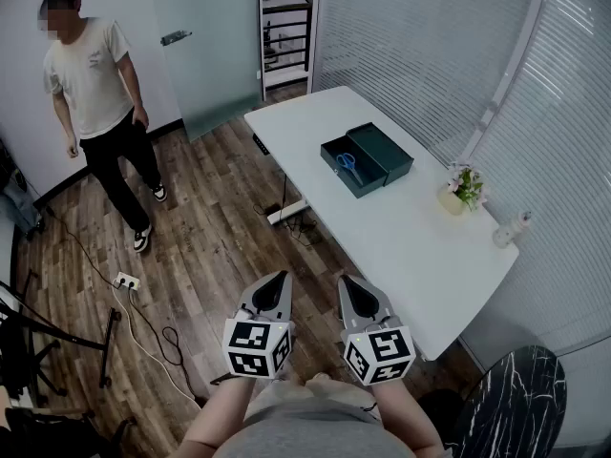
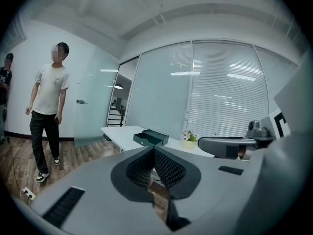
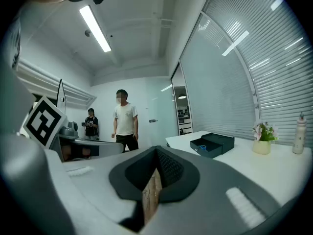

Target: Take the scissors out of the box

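Observation:
A dark green box lies open on the white table, its lid resting beside it. Blue-handled scissors lie inside the box. The box also shows far off in the left gripper view and in the right gripper view. Both grippers are held close to my body, well short of the table. My left gripper has its jaws together with nothing between them. My right gripper is likewise shut and holds nothing.
A person in a white shirt stands on the wooden floor at the left. A small flower pot and a white bottle stand on the table's right side. A power strip and cables lie on the floor.

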`<action>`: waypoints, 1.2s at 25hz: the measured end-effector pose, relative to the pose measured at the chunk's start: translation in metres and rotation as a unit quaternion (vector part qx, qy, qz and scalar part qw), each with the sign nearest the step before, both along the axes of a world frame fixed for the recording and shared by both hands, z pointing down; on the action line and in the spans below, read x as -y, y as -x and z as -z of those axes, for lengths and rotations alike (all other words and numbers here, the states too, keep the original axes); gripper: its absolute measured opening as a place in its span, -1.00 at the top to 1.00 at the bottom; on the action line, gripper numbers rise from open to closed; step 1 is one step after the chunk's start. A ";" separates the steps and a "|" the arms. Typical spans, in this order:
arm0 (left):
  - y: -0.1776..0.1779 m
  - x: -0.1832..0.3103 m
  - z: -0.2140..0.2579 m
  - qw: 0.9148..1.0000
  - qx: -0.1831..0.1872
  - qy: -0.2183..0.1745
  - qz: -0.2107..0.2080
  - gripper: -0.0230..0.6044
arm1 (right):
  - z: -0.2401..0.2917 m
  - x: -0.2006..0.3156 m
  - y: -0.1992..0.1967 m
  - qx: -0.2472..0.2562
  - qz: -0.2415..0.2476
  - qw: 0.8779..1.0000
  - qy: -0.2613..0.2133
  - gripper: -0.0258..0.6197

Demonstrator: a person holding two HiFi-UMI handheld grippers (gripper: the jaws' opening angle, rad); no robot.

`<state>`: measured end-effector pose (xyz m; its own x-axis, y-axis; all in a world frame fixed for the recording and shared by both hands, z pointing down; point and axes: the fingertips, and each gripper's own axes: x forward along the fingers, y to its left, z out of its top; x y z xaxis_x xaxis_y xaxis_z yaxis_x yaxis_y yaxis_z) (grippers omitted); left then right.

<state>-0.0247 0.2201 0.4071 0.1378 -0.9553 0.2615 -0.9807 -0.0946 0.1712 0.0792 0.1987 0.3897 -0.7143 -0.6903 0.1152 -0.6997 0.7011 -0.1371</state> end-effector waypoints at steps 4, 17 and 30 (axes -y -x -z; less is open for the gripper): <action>-0.010 -0.005 -0.003 1.000 0.001 0.000 0.004 0.93 | -0.002 -0.005 -0.015 -0.006 0.000 1.000 -0.003 0.90; -0.049 0.015 0.000 1.000 -0.002 -0.009 0.012 0.93 | -0.003 0.015 -0.056 -0.009 0.010 1.000 0.000 0.89; -0.066 0.034 -0.007 1.000 -0.005 0.003 0.021 0.93 | -0.010 0.041 -0.070 -0.002 0.025 1.000 0.018 0.89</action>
<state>0.0411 0.1861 0.4144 0.1005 -0.9587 0.2661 -0.9820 -0.0525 0.1817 0.1488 0.1581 0.4000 -0.7475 -0.6486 0.1431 -0.6642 0.7302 -0.1598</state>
